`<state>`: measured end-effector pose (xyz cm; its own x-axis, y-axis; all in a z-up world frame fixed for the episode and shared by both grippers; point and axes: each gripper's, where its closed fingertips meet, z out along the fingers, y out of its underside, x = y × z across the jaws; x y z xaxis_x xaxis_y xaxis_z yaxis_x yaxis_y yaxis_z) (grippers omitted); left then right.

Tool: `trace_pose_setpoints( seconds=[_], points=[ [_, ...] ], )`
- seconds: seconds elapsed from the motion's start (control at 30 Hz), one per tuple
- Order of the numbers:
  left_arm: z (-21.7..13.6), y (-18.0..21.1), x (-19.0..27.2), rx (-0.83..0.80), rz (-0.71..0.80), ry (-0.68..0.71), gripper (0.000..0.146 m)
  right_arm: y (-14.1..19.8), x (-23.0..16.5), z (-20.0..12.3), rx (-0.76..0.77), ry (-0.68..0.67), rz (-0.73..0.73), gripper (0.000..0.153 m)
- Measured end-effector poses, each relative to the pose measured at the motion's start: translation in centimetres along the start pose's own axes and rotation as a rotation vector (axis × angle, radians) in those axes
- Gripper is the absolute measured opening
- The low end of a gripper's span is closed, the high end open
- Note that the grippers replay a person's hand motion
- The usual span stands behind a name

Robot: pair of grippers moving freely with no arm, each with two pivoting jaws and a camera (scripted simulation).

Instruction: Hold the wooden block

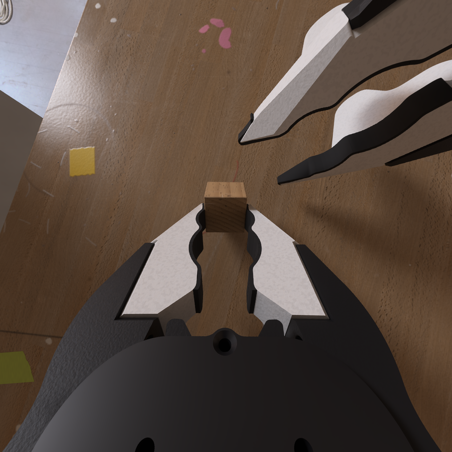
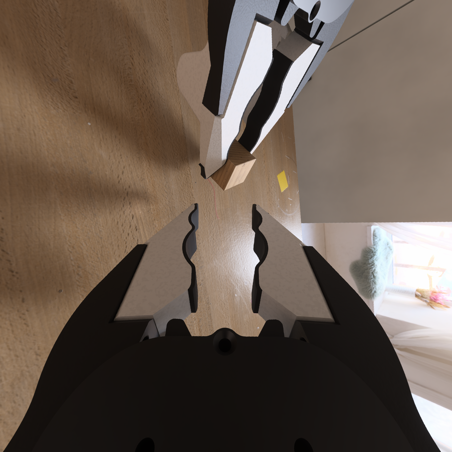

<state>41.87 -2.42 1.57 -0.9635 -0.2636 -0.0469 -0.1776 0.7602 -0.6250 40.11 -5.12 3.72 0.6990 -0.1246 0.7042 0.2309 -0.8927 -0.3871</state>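
A small wooden block (image 1: 225, 208) is clamped between the tips of my left gripper (image 1: 225, 215), above the brown wooden table (image 1: 146, 122). The fingers press on its left and right faces. In the right wrist view the same block (image 2: 233, 168) shows in the left gripper's (image 2: 228, 163) tips, straight ahead. My right gripper (image 2: 225, 208) is open and empty, its tips a short way from the block. It also shows in the left wrist view (image 1: 259, 161) at the upper right, jaws apart, pointing towards the block.
A yellow paper patch (image 1: 82, 161), pink paint marks (image 1: 222, 34) and an olive patch (image 1: 14, 367) lie flat on the table. A beige box-like surface (image 2: 367, 122) stands past the table edge at the right of the right wrist view.
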Motion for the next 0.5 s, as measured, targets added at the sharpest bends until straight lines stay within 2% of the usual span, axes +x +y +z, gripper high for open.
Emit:
trace_pose_setpoints(
  seconds=[0.5],
  points=[
    [0.03,0.02,-0.05,0.002,-0.007,0.001,0.031,0.03,-0.07,0.04,-0.011,0.001,0.034,0.043]
  ],
)
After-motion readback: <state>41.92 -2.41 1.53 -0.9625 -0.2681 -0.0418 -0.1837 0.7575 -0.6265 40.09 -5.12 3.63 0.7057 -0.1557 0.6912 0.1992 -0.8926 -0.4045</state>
